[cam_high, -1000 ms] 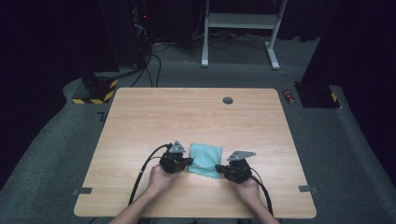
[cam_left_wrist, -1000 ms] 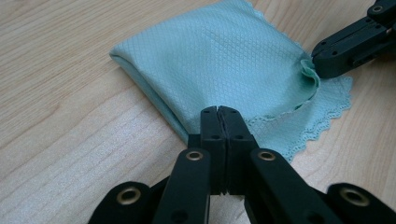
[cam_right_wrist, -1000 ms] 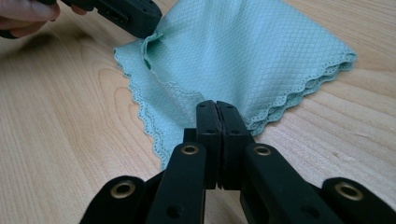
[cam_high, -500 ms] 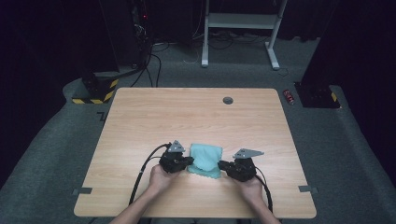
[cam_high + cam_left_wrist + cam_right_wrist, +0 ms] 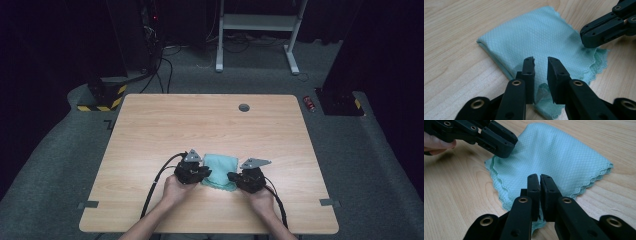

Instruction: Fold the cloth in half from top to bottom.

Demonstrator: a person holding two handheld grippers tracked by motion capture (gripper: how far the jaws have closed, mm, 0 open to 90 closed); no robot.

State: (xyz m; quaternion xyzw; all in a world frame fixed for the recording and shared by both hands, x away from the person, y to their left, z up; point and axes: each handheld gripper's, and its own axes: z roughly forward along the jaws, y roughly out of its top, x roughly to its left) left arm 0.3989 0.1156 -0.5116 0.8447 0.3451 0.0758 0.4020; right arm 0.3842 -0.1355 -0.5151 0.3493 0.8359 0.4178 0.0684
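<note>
A folded teal cloth (image 5: 220, 169) lies flat on the wooden table (image 5: 200, 125) near its front edge, between my two hands. My left gripper (image 5: 206, 173) rests at the cloth's left edge. In the left gripper view its jaws (image 5: 540, 60) have just been opening and stand a little apart over the cloth (image 5: 541, 35), with nothing pinched. My right gripper (image 5: 231, 176) sits at the cloth's right edge. Its jaws (image 5: 539, 177) have just been closing and now stand together above the cloth (image 5: 556, 152), with no fold seen between them.
A round cable hole (image 5: 244, 107) sits near the table's far edge. On the carpet beyond are a red can (image 5: 310, 103), a white desk frame (image 5: 220, 40) and a yellow-and-black striped base (image 5: 100, 100). A black cable (image 5: 155, 185) trails from the left gripper.
Both hands stay at the cloth's two sides and the cloth lies where it was. The right gripper has shifted only slightly.
</note>
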